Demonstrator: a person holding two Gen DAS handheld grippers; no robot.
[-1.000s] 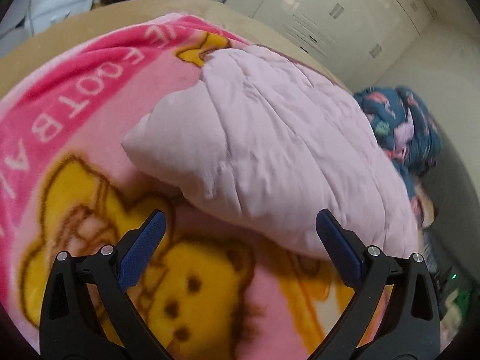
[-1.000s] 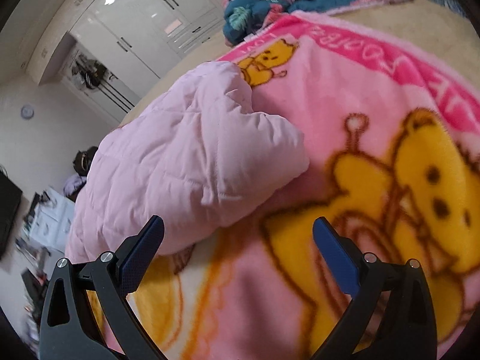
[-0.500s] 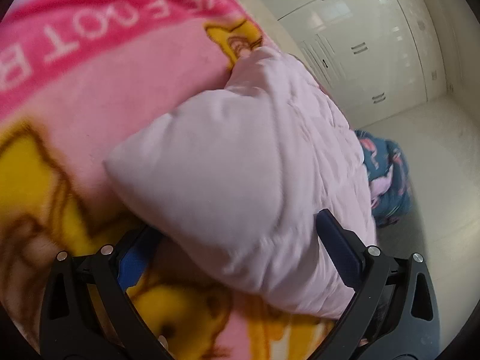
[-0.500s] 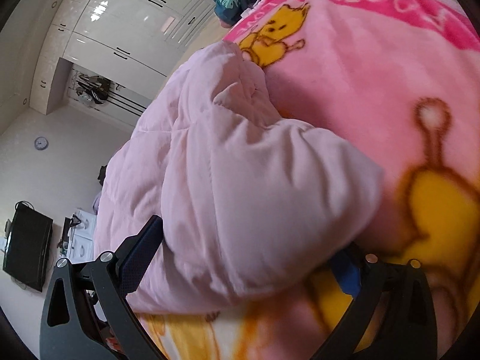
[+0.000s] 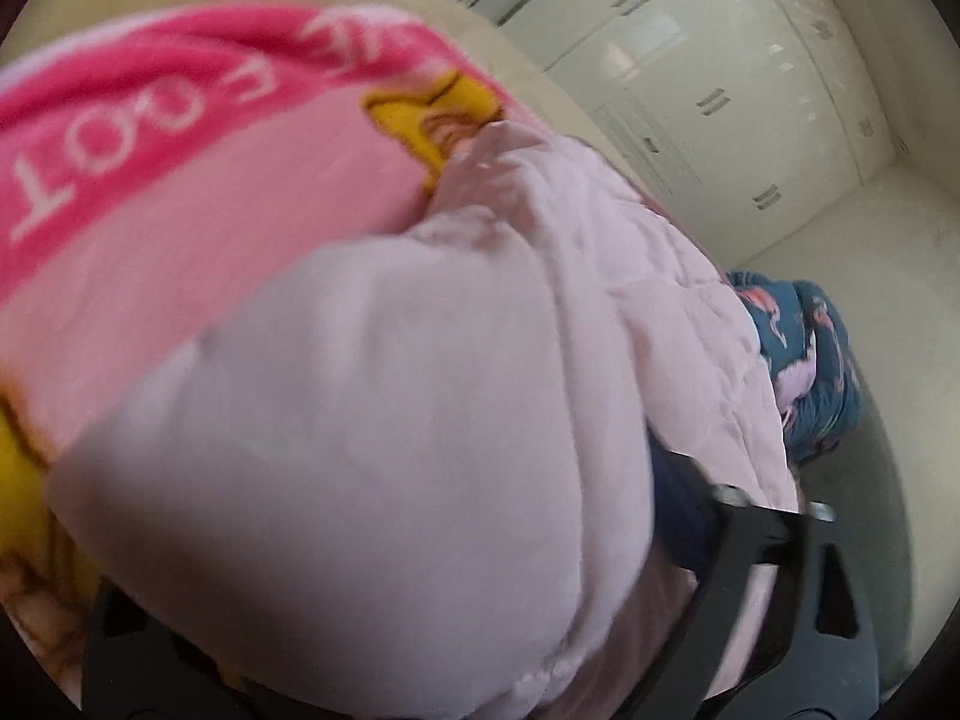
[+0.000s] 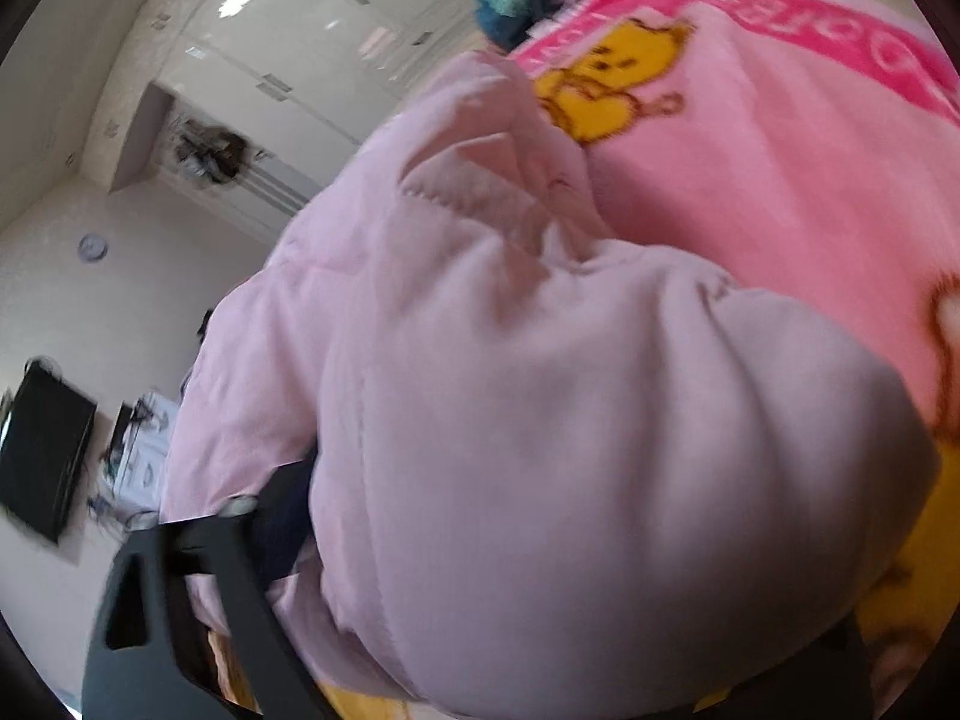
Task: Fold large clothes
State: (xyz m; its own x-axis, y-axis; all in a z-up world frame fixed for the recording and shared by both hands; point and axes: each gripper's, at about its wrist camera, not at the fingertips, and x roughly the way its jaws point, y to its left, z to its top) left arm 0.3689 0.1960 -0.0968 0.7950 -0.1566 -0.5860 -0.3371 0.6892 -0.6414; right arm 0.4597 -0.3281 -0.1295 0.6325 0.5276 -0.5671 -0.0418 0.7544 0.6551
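Pink cartoon blanket (image 5: 180,228) beneath the padded pink jacket (image 5: 372,450). Left gripper (image 5: 384,612) and right gripper (image 6: 570,618) both buried in jacket bulk (grip state impossible to tell).

A pink fleece blanket (image 5: 198,222) printed with yellow cartoon bears and white lettering on a darker pink band lies spread out. Past its far edge sits a bundle of dark teal fabric (image 5: 810,372) with a pink bird pattern. Behind the blanket stand glossy white wardrobe doors (image 5: 720,96). Left of the blanket in the right wrist view, a black screen (image 6: 42,456) hangs on the wall, with a small round wall fitting (image 6: 93,247) above it
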